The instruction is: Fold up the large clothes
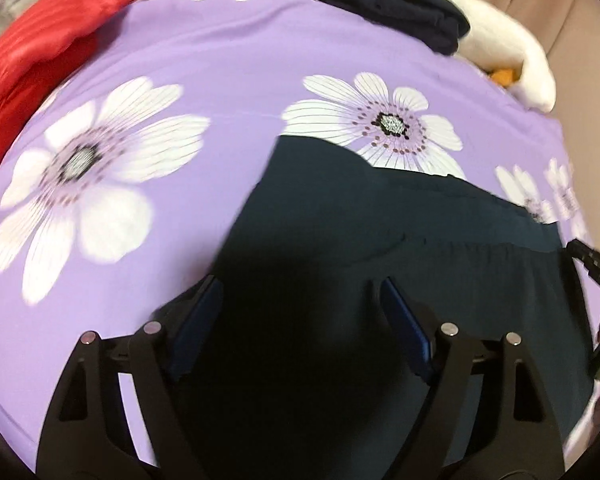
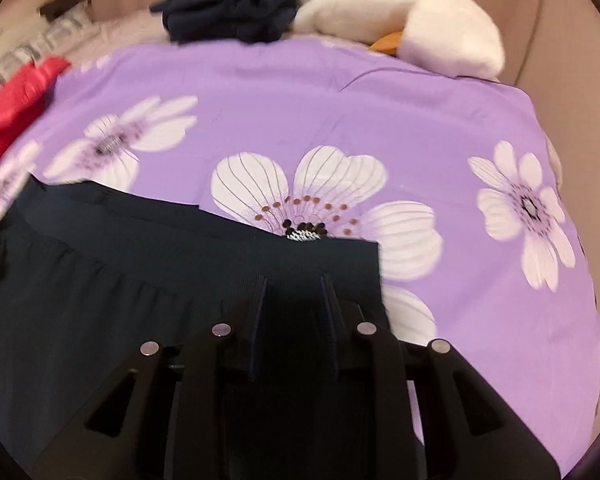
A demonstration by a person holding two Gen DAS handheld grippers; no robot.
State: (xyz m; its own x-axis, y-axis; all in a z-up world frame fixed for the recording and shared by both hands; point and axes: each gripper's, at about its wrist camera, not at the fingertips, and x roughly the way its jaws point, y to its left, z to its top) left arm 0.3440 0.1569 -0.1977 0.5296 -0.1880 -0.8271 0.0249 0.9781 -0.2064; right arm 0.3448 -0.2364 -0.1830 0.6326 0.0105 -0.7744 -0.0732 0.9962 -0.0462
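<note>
Left wrist view: the left gripper (image 1: 298,300) hangs over a dark garment (image 1: 380,248) that lies on a purple bedsheet (image 1: 228,80) printed with large white flowers. Its jaws stand spread wide, one blue-padded finger to each side, and no fabric is pinched between them; dark cloth fills the gap below. The garment covers the lower middle and right of the sheet, with a gathered seam running across it toward the right. At the right edge of this view the right gripper (image 1: 592,264) shows only in part, at the garment's side. A red garment (image 1: 40,48) lies at the far left corner of the bed. A folded navy garment (image 1: 392,4) sits at the far edge, touching a white plush toy (image 1: 508,52).

Right wrist view: the right gripper (image 2: 292,292) sits at the near right corner of the dark garment (image 2: 100,280), on its ribbed band. The jaws stand narrowly apart; whether the pads press the cloth cannot be told. The bedsheet (image 2: 440,120) lies bare to the right. The navy garment (image 2: 228,12), the plush toy (image 2: 400,20) and the red garment (image 2: 12,112) lie along the far side.
</note>
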